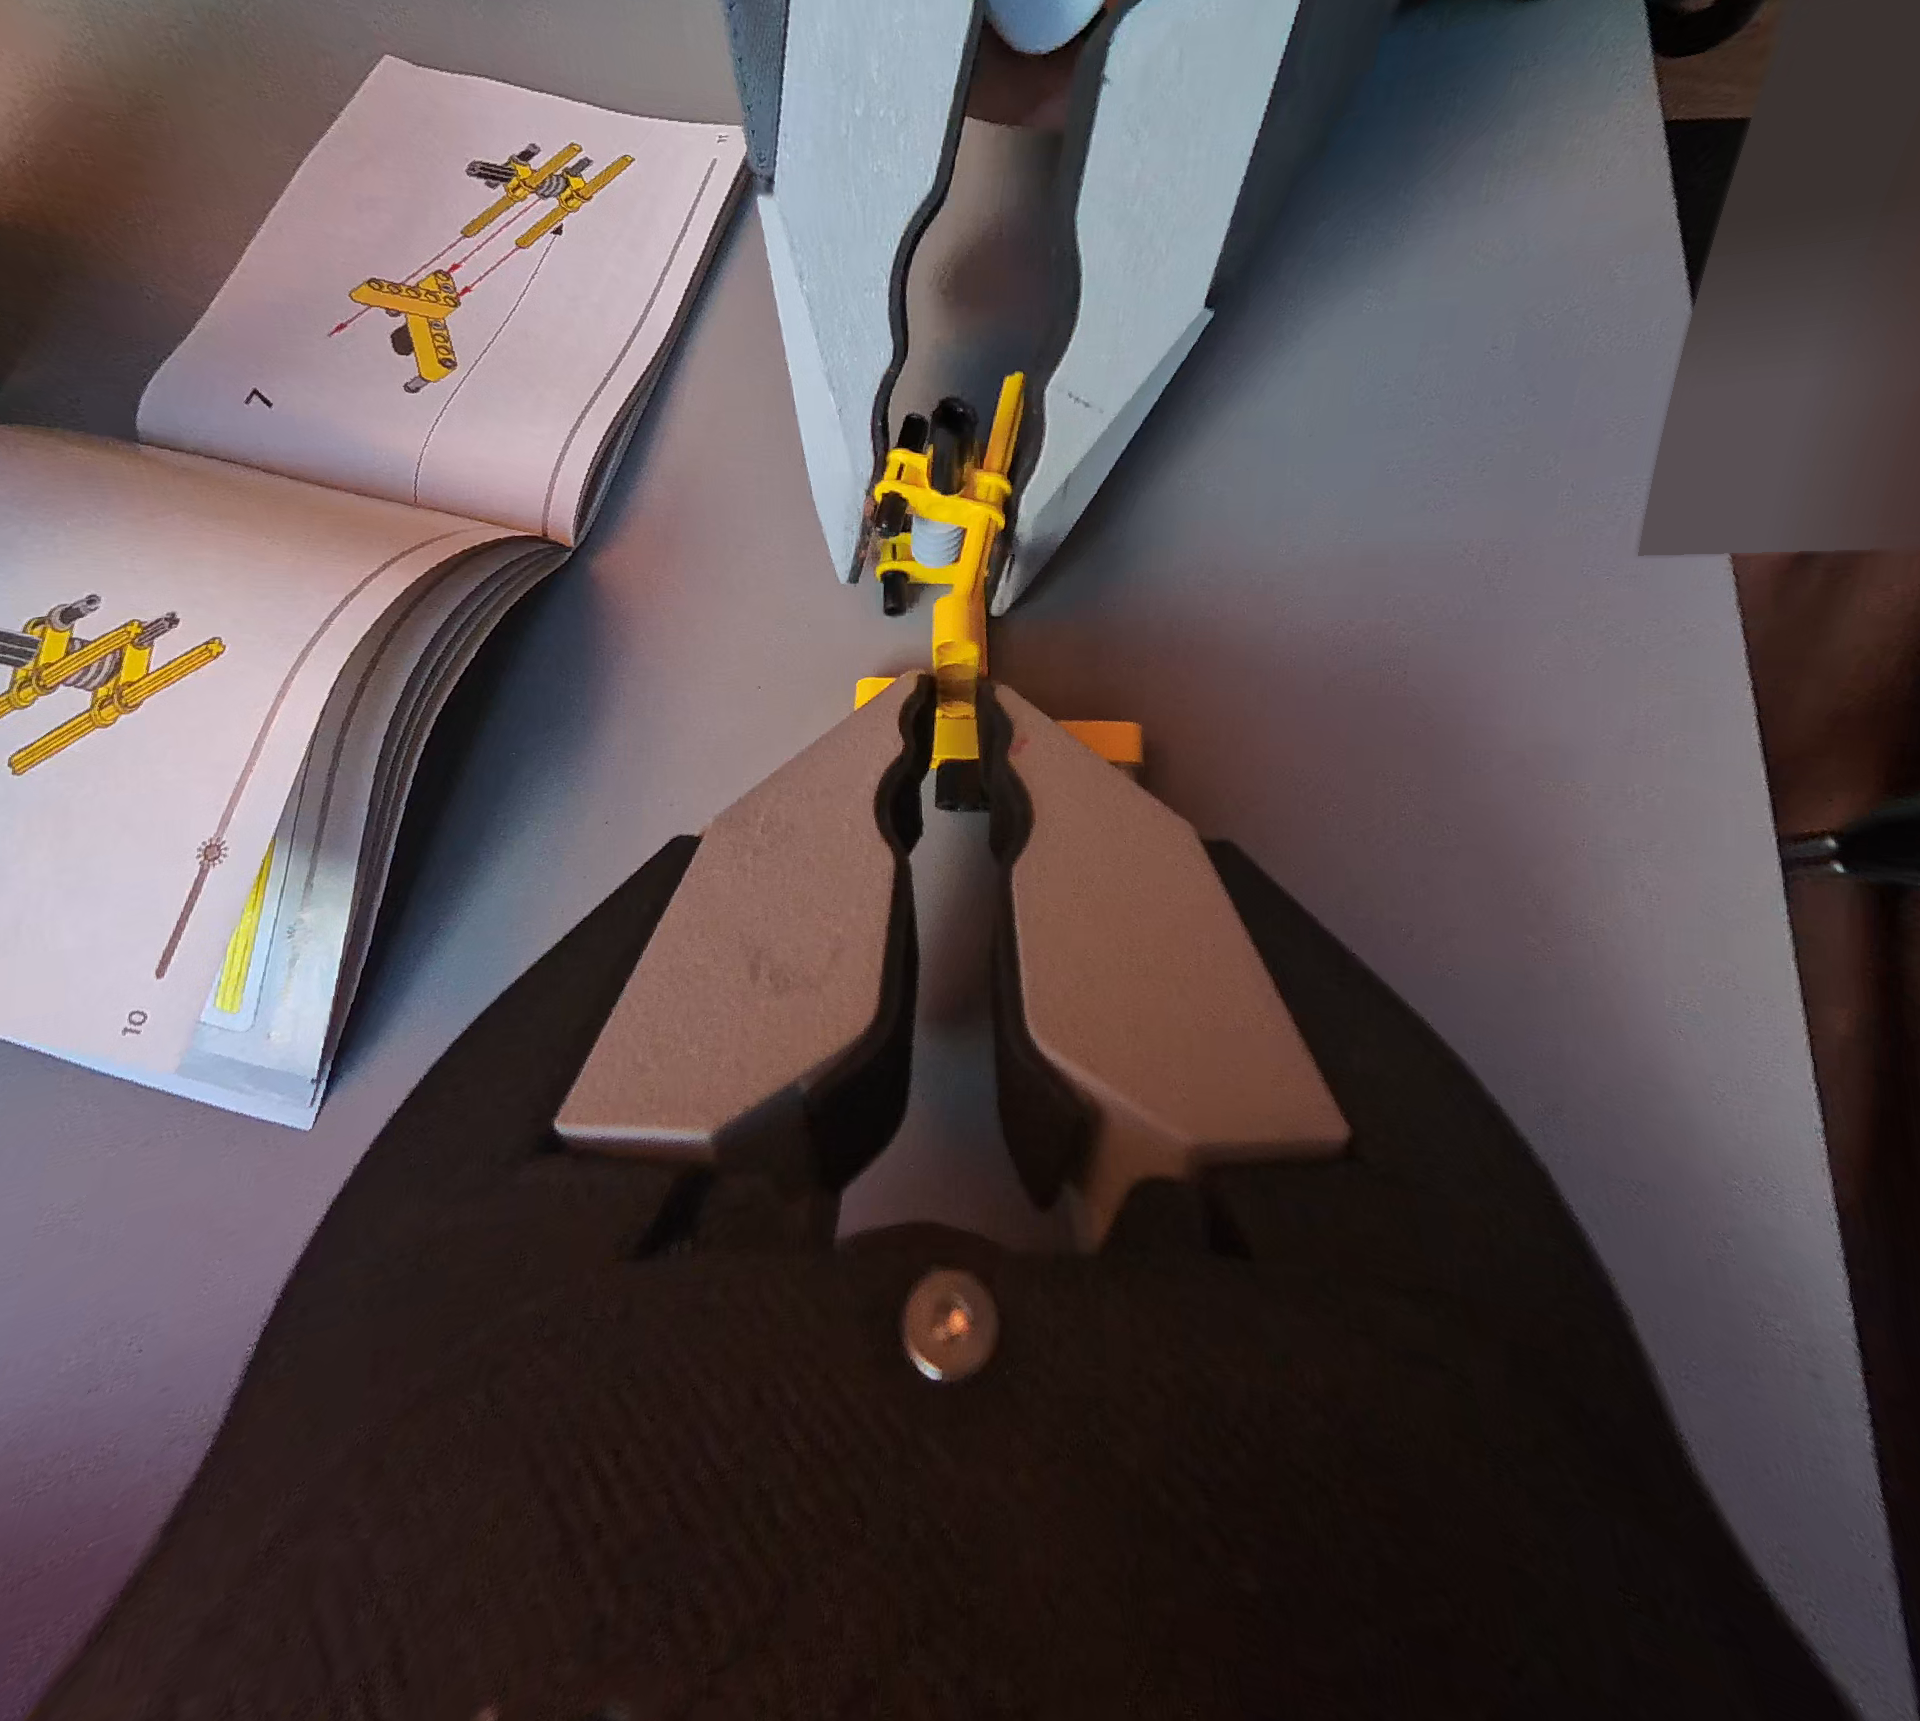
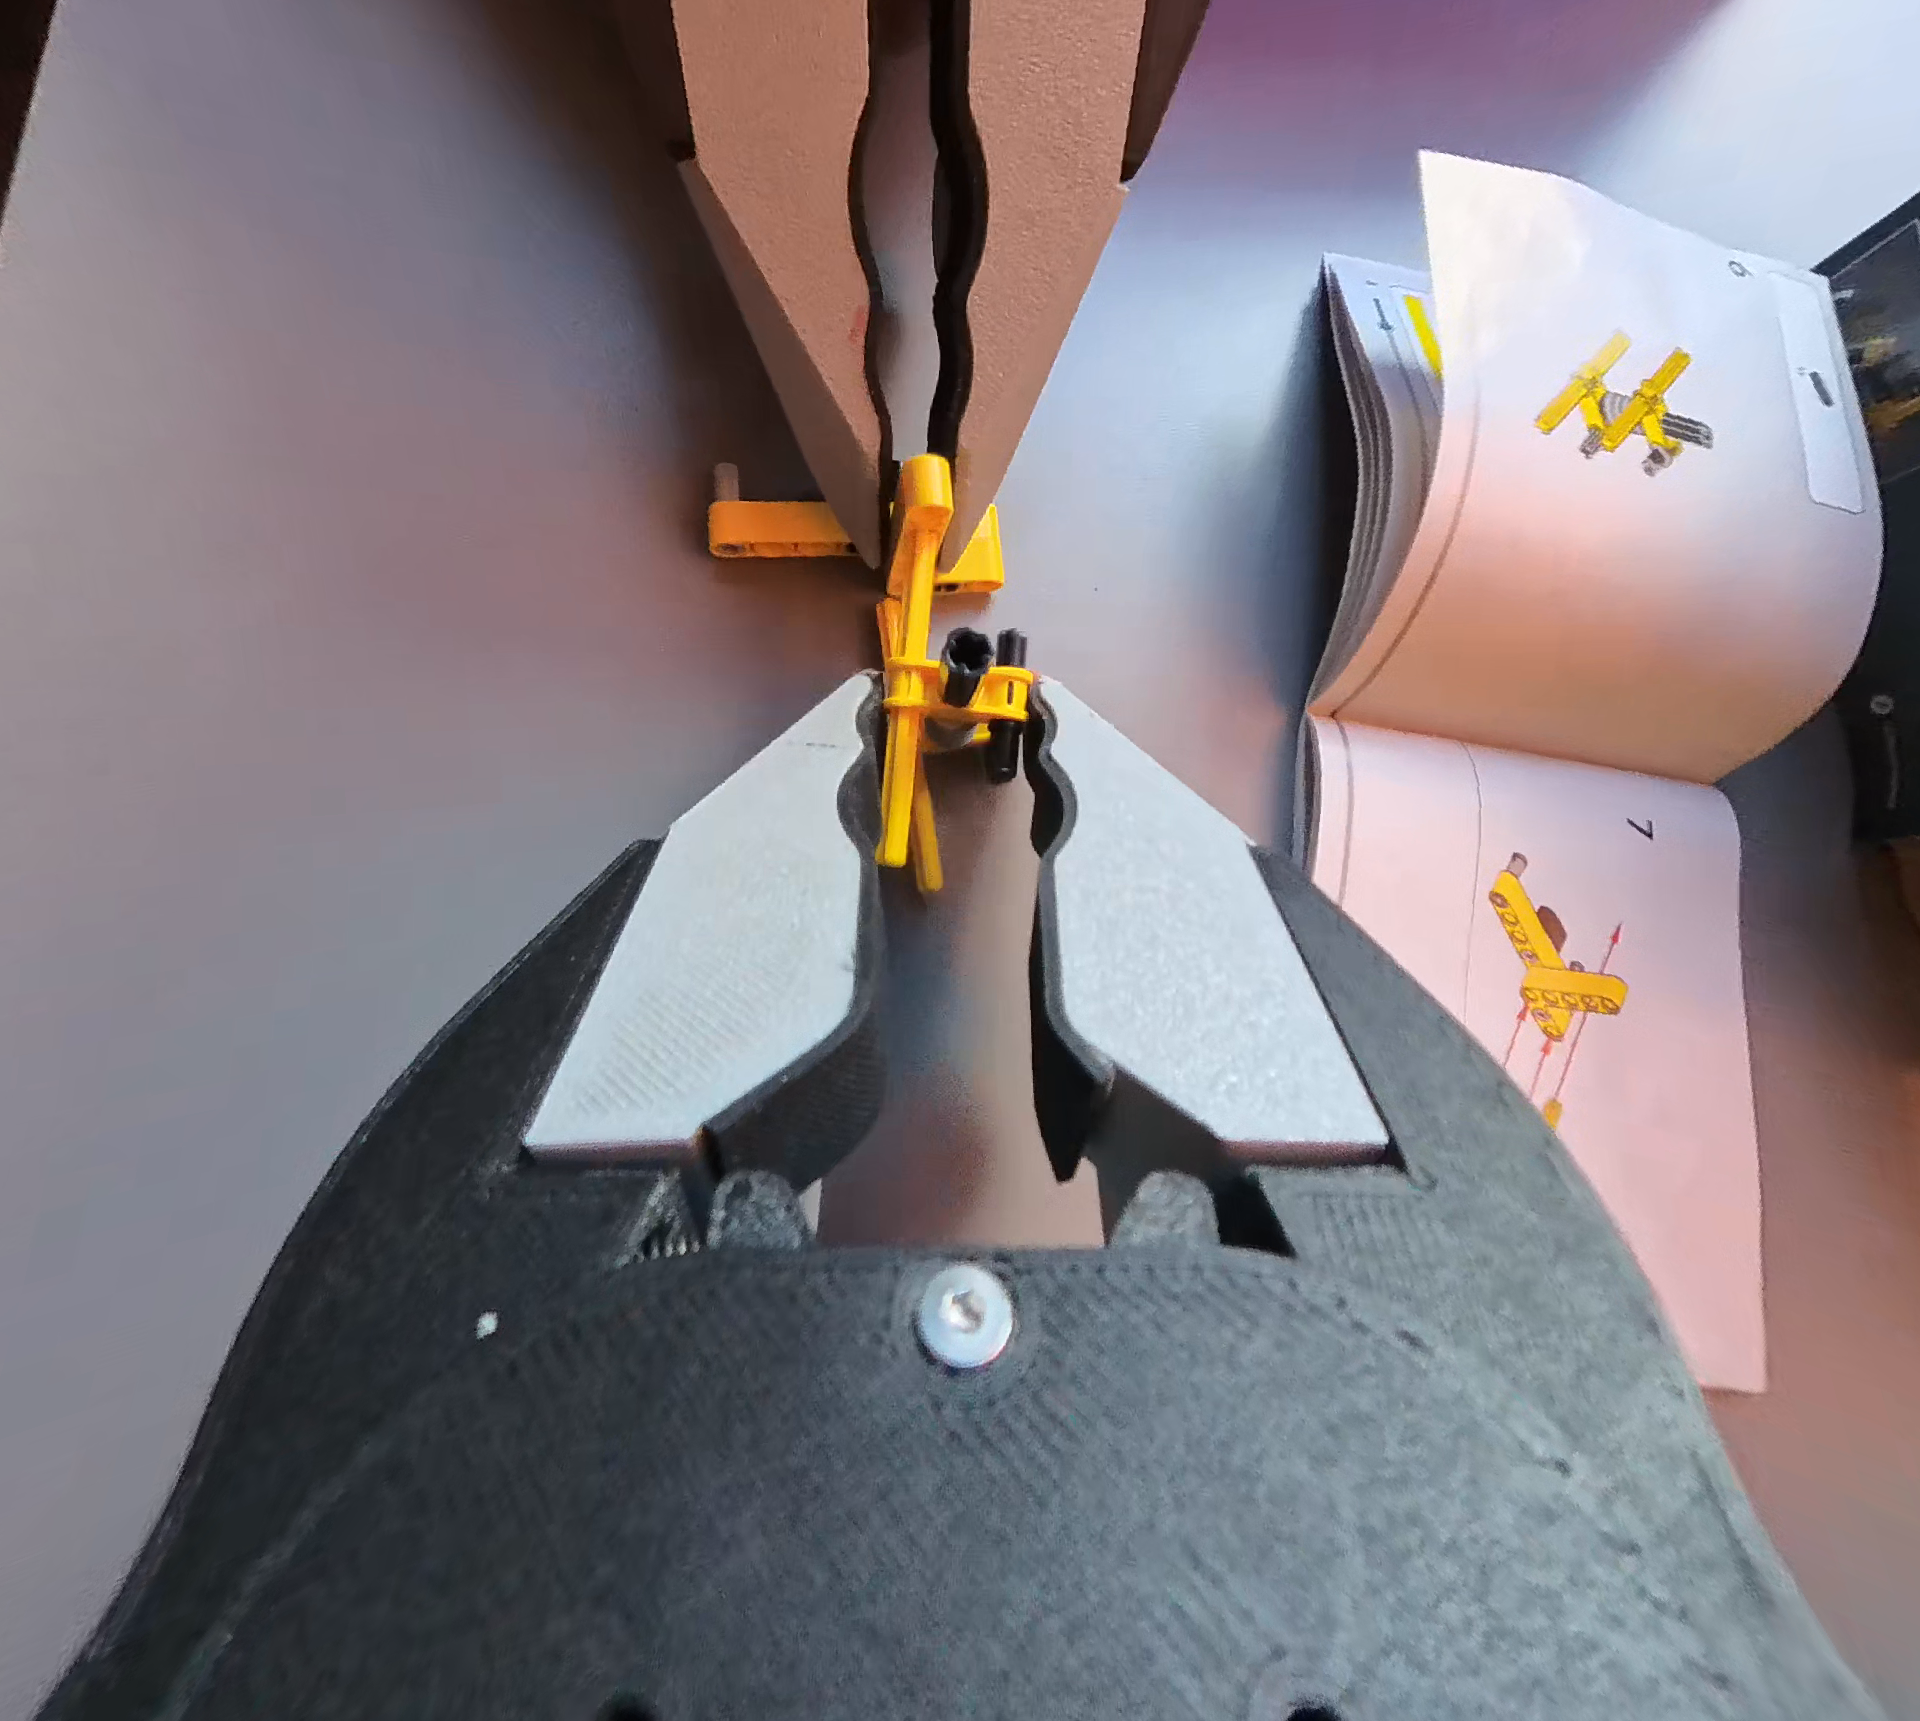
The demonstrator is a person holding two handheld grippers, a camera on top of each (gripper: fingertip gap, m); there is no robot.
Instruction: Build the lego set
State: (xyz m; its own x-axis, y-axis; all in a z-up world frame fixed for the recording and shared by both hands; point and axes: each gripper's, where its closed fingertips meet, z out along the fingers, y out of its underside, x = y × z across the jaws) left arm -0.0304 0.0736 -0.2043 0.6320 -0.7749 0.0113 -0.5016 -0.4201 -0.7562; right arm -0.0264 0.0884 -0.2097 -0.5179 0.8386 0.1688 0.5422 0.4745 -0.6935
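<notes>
Two grippers meet tip to tip | left gripper [image 1: 951, 715] pinches yellow axle [image 1: 958, 684] | right gripper [image 2: 951, 715] clasps yellow-black assembly [image 2: 951, 695] | open booklet [image 1: 312, 549] beside.

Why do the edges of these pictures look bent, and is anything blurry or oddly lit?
Left wrist view: the wide-angle lens bows the table edges; the booklet has a pinkish tint; the smooth grey patch at right was laid over afterwards. Right wrist view: same bowing; the lego assembly is sharp, held between the left gripper and right gripper; the booklet's far page shines under glare.
</notes>
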